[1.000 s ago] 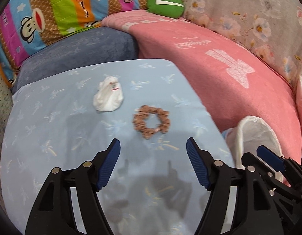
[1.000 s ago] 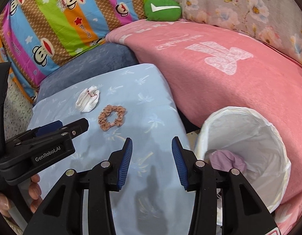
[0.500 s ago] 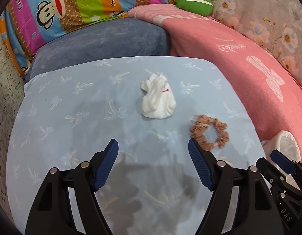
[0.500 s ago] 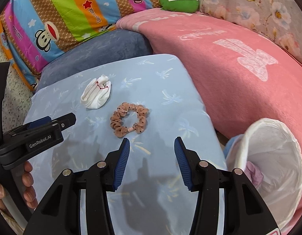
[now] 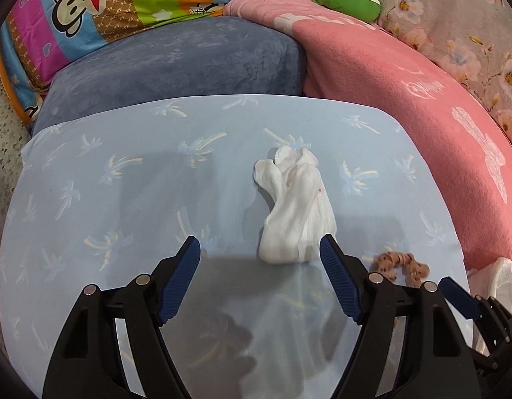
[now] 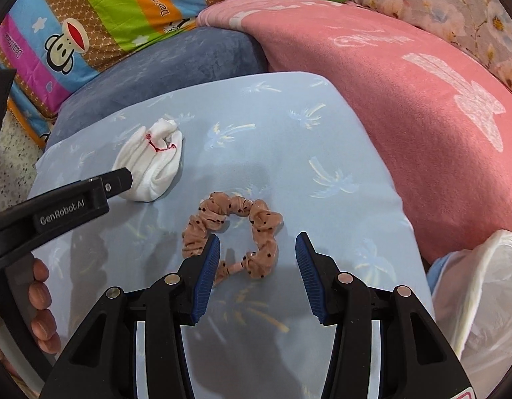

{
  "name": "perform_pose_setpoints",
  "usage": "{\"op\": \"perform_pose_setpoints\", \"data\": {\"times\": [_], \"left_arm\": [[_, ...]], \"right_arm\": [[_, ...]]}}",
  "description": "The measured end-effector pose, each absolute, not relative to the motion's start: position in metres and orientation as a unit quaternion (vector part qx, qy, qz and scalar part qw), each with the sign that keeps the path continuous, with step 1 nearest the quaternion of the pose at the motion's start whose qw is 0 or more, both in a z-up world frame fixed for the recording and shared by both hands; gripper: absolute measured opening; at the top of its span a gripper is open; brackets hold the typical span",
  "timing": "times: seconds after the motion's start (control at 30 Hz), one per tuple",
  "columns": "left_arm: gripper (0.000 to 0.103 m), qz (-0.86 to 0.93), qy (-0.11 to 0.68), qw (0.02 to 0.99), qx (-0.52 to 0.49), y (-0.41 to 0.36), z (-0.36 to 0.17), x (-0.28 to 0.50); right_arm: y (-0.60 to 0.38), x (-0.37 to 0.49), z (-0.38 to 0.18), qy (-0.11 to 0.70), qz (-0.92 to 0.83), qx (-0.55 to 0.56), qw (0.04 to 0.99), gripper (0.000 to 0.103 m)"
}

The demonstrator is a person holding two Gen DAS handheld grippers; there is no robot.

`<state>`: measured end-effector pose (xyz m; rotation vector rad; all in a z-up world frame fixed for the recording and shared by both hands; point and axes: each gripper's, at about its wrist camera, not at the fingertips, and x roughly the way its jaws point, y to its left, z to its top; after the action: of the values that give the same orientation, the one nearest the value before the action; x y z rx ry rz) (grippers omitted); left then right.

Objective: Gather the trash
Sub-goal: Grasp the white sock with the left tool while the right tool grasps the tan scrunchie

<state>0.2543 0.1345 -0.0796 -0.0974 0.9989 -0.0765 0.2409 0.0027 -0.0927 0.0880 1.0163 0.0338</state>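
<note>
Left gripper: jaws wide apart, empty; the white sock lies just ahead, by the right pad.
Right gripper: jaws half spread, gripping nothing, poised over the scrunchie.
Sock: soft, crumpled, red stitching.
Scrunchie: tan, ruffled ring, dark dots.
Surface: pale blue sheet, palm print.
Nearby: white bin bag at right; pink blanket behind.

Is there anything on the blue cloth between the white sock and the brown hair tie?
No. In the right wrist view, only bare blue cloth lies between the white sock and the hair tie.
</note>
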Motion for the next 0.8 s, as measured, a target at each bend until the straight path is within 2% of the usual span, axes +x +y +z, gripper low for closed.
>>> {"op": "perform_pose_setpoints", "data": {"times": [0.17, 0.4, 0.43, 0.53, 0.6, 0.7, 0.8], "left_arm": [[0.068, -0.044, 0.483, 0.873, -0.056, 0.135, -0.09, 0.265], [0.028, -0.071, 0.493, 0.865, -0.068, 0.133, -0.098, 0.264], [0.023, -0.073, 0.492, 0.865, -0.066, 0.131, -0.098, 0.263], [0.017, -0.077, 0.488, 0.868, -0.053, 0.127, -0.097, 0.256], [0.015, -0.079, 0.486, 0.869, -0.05, 0.125, -0.095, 0.252], [0.013, -0.08, 0.485, 0.87, -0.051, 0.123, -0.092, 0.245], [0.012, -0.084, 0.484, 0.869, -0.05, 0.12, -0.088, 0.236]], "right_arm": [[0.001, 0.252, -0.108, 0.498, 0.012, 0.049, 0.866, 0.047], [0.004, 0.25, -0.111, 0.488, 0.007, 0.041, 0.872, 0.046], [0.004, 0.249, -0.111, 0.487, 0.004, 0.039, 0.873, 0.045], [0.005, 0.24, -0.111, 0.485, 0.0, 0.034, 0.874, 0.032], [0.002, 0.234, -0.111, 0.487, 0.004, 0.042, 0.872, 0.018], [-0.003, 0.224, -0.109, 0.493, 0.013, 0.058, 0.868, 0.012], [-0.006, 0.211, -0.104, 0.491, 0.017, 0.068, 0.868, 0.011]]}}
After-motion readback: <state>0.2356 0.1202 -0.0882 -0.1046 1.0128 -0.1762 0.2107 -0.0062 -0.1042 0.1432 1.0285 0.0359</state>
